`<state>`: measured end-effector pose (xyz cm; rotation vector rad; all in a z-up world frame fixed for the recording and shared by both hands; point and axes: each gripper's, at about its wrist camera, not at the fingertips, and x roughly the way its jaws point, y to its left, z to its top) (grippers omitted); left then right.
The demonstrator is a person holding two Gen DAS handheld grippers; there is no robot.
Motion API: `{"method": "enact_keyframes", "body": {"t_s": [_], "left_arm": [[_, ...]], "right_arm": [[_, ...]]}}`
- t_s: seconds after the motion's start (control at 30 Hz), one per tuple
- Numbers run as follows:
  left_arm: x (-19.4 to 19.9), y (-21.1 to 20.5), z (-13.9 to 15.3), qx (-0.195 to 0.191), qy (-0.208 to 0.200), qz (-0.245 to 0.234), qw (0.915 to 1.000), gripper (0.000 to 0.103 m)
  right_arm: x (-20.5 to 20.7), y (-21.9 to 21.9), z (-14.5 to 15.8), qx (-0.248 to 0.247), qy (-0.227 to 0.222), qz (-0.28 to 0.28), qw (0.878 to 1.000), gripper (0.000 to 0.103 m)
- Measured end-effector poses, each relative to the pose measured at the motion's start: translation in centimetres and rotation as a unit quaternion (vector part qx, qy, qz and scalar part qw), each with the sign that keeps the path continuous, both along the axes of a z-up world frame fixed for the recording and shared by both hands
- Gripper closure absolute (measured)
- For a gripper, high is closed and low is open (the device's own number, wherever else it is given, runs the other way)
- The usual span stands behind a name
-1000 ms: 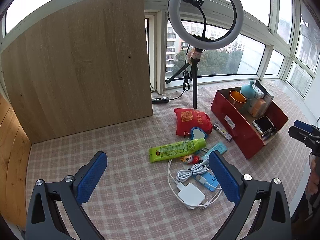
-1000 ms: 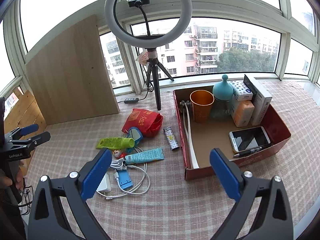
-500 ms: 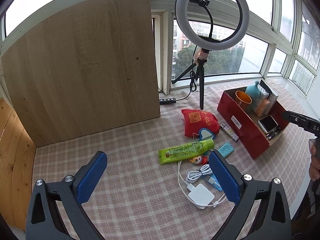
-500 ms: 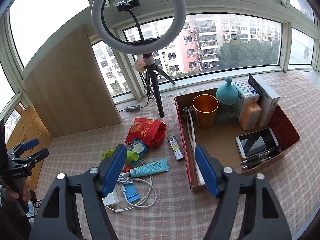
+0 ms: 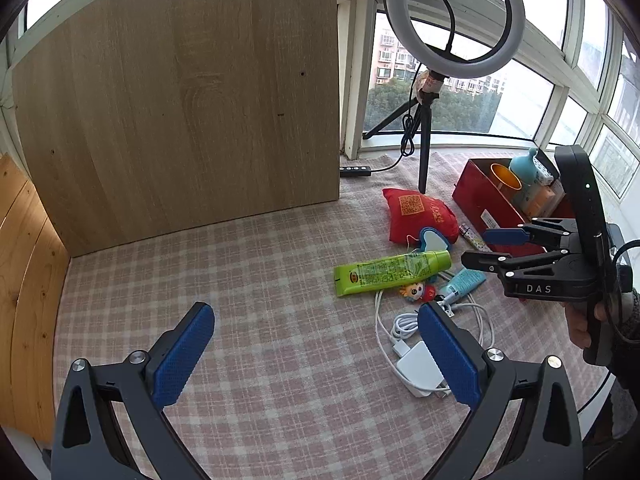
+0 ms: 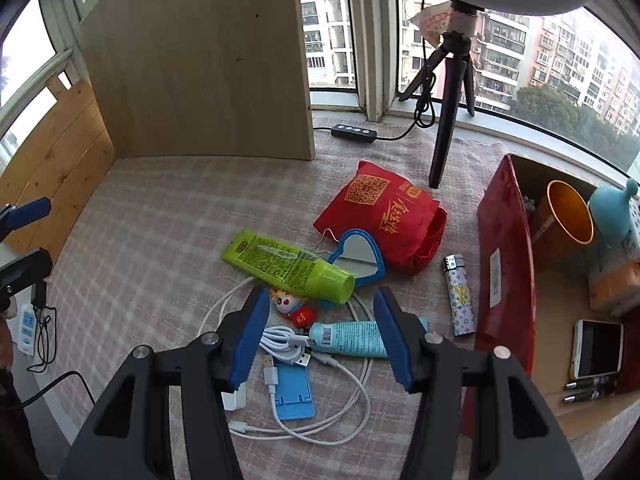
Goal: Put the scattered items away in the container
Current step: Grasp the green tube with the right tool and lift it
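Note:
Scattered items lie on the checked cloth: a green tube [image 6: 288,266] [image 5: 390,271], a light blue tube [image 6: 346,338] [image 5: 464,282], a small doll [image 6: 292,306], a blue heart mirror [image 6: 358,254], a red pouch [image 6: 384,216] [image 5: 420,210], a lighter [image 6: 458,294], a white cable [image 6: 288,344], a charger [image 5: 420,368] and a blue stand [image 6: 292,394]. The red box [image 6: 504,264] [image 5: 476,196] stands to the right. My right gripper [image 6: 322,330] [image 5: 486,246] is open, hovering above the light blue tube and cable. My left gripper [image 5: 316,354] is open and empty, left of the pile.
The box holds an orange cup [image 6: 568,220], a teal bottle [image 6: 610,212], small cartons, a phone [image 6: 598,350] and pens. A ring light tripod [image 6: 448,108] stands behind the pouch. A wooden board [image 5: 180,100] leans at the back left. A power strip [image 6: 354,132] lies by the window.
My right gripper has moved left and down over the pile, and its jaws have narrowed. My left gripper has drifted left; the right gripper now shows large in its view.

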<state>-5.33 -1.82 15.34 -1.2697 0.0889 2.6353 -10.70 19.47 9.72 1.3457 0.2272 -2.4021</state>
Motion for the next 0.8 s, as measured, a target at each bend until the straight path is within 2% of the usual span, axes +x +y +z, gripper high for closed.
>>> {"method": "enact_keyframes", "body": {"t_s": [0.1, 0.23, 0.43, 0.53, 0.63, 0.7, 0.77, 0.8], "left_arm": [[0.3, -1.2, -0.5, 0.010, -0.005, 0.016, 0.9998, 0.001], [0.9, -3.0, -1.2, 0.024, -0.014, 0.037, 0.9989, 0.001], [1.8, -5.9, -1.9, 0.038, -0.024, 0.068, 0.9966, 0.001], [2.0, -7.0, -2.2, 0.047, -0.028, 0.082, 0.9951, 0.001], [1.9, -7.3, -2.6, 0.050, -0.030, 0.089, 0.9944, 0.001], [1.8, -7.4, -2.8, 0.052, -0.031, 0.090, 0.9941, 0.001], [1.6, -7.0, -2.9, 0.051, -0.032, 0.086, 0.9945, 0.001], [1.6, -6.9, -3.0, 0.049, -0.033, 0.084, 0.9947, 0.001]], "right_arm": [[-0.5, -3.5, -1.3, 0.055, 0.005, 0.071, 0.996, 0.049], [-0.9, -7.7, -3.8, 0.123, 0.008, 0.148, 0.981, 0.049], [-2.8, -10.4, -7.8, 0.206, -0.015, 0.198, 0.958, 0.049], [-3.3, -10.8, -8.4, 0.233, -0.009, 0.217, 0.948, 0.049], [-4.2, -10.9, -8.9, 0.240, -0.025, 0.228, 0.943, 0.050], [-4.8, -10.7, -8.7, 0.229, -0.046, 0.235, 0.943, 0.056], [-5.5, -10.6, -8.5, 0.220, -0.067, 0.239, 0.943, 0.079], [-5.8, -10.6, -8.4, 0.217, -0.077, 0.242, 0.943, 0.086]]}}
